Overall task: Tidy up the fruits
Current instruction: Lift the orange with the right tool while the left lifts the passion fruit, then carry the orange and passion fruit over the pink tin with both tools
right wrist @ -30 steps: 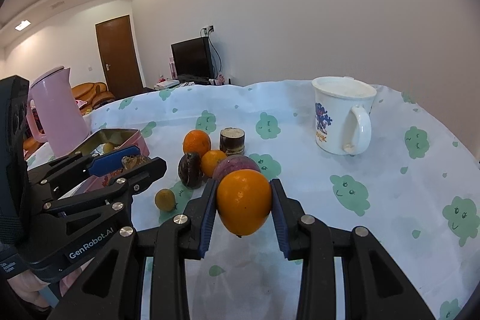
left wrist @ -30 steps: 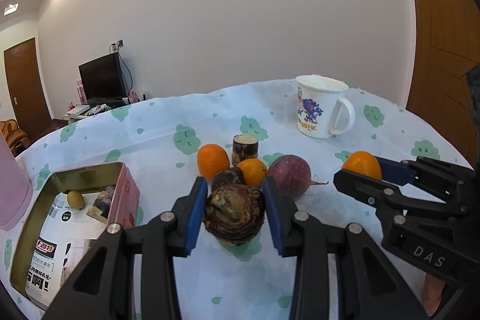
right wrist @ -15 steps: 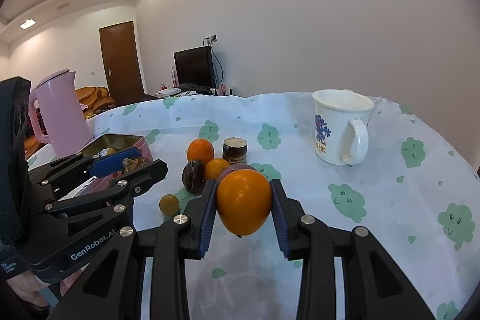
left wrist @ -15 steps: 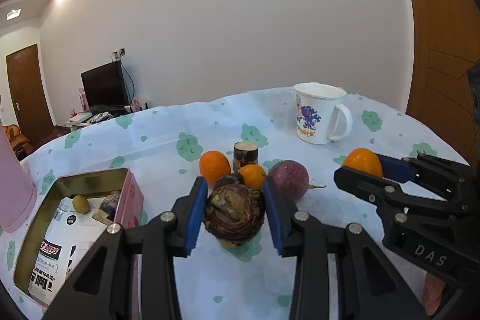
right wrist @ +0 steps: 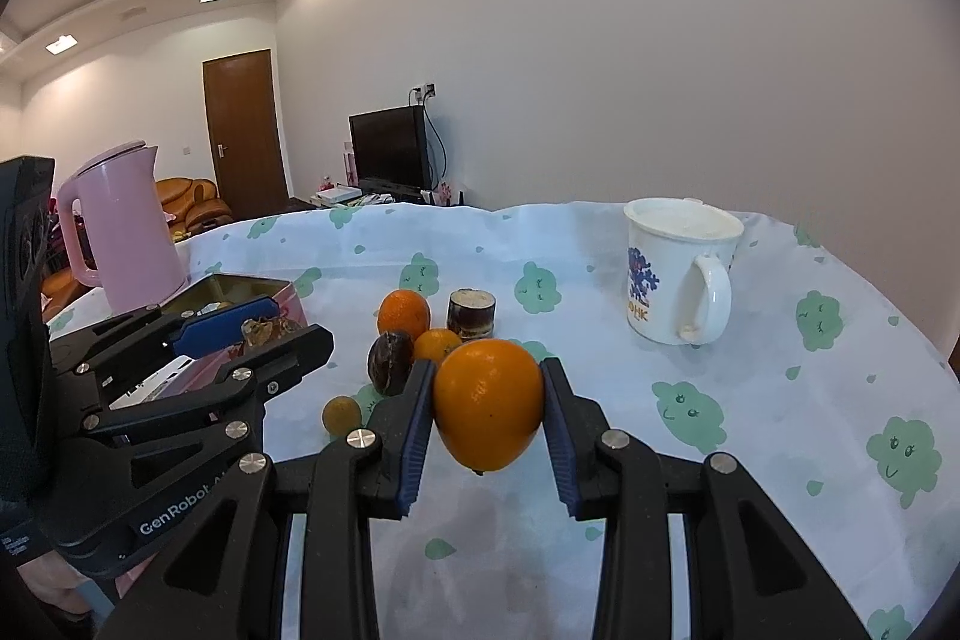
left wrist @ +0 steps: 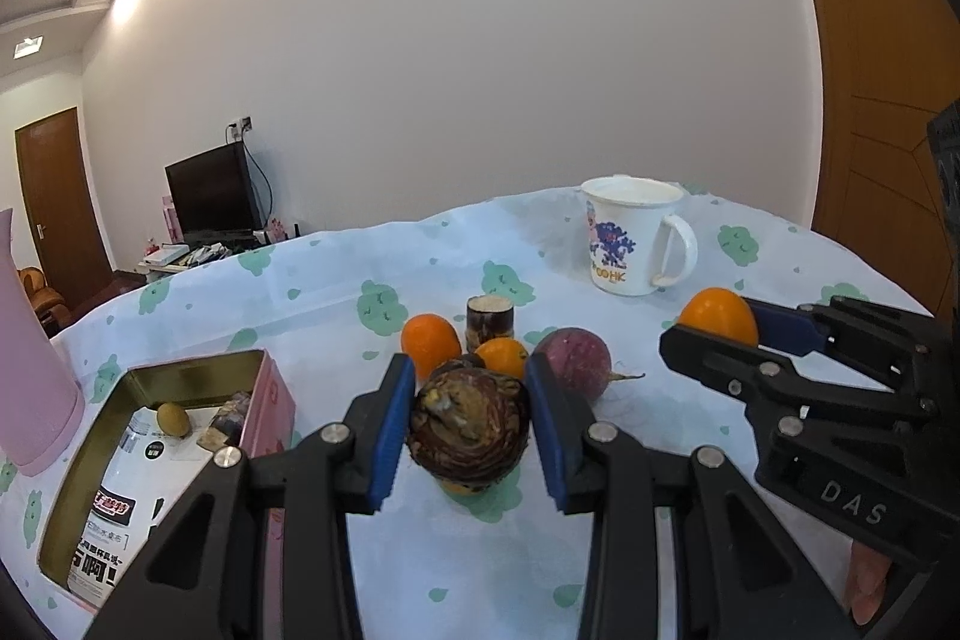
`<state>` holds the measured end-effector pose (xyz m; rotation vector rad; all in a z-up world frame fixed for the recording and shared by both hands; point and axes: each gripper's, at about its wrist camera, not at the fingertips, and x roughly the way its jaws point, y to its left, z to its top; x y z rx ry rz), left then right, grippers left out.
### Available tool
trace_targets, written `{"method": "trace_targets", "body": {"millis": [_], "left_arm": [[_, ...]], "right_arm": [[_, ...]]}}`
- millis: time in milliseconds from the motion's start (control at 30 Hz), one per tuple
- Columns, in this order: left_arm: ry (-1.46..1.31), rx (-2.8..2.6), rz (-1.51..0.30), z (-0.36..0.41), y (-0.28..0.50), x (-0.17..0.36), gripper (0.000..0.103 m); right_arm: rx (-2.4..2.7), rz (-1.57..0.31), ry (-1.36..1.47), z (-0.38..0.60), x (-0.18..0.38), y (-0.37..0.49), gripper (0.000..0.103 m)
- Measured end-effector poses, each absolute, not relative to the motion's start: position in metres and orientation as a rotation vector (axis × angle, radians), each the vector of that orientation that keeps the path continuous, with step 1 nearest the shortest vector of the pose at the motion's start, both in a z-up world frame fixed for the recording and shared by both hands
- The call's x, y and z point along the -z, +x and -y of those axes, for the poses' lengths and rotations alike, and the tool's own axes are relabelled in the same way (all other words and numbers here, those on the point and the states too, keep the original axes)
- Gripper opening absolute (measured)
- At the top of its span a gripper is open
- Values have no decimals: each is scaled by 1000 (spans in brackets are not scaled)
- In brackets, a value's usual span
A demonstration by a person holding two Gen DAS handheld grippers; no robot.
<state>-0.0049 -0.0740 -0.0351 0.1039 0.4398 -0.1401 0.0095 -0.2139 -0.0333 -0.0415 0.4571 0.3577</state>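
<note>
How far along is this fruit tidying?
Early on. Done: a small yellow fruit and a brown piece lie in the tin. In hand: the left gripper holds a wrinkled dark fruit, the right gripper an orange. Left: the fruits on the tablecloth, among them a purple fruit.

Mug (right wrist: 678, 274): I see it upright at the far right of the tablecloth (right wrist: 750, 400).
Kettle (right wrist: 126, 226): pink, far left of the mug.
Television (right wrist: 390, 148): beyond the mug's table.

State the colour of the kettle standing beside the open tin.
Pink kettle; the right wrist view shows it best.
</note>
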Motion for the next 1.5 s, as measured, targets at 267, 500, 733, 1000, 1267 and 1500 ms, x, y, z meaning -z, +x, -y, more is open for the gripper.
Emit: {"method": "trace_targets", "body": {"millis": [267,500,733,1000,1267,1500], "left_arm": [[125,132,-420,76,-10,34,39],[132,120,-415,76,-11,33,39],[134,117,-418,75,-12,32,39],[89,113,-435,61,-11,25,39],[72,96,-437,52,-11,23,39],[63,76,-439,37,-15,17,39]], "right_arm": [[-358,-434,-51,213,32,5,37],[-364,-434,-58,211,32,5,37],[-377,-444,-58,207,32,5,37],[-396,-436,-82,196,25,5,37],[-421,-435,-94,181,21,6,37],[-458,-433,-90,168,11,6,37]]}}
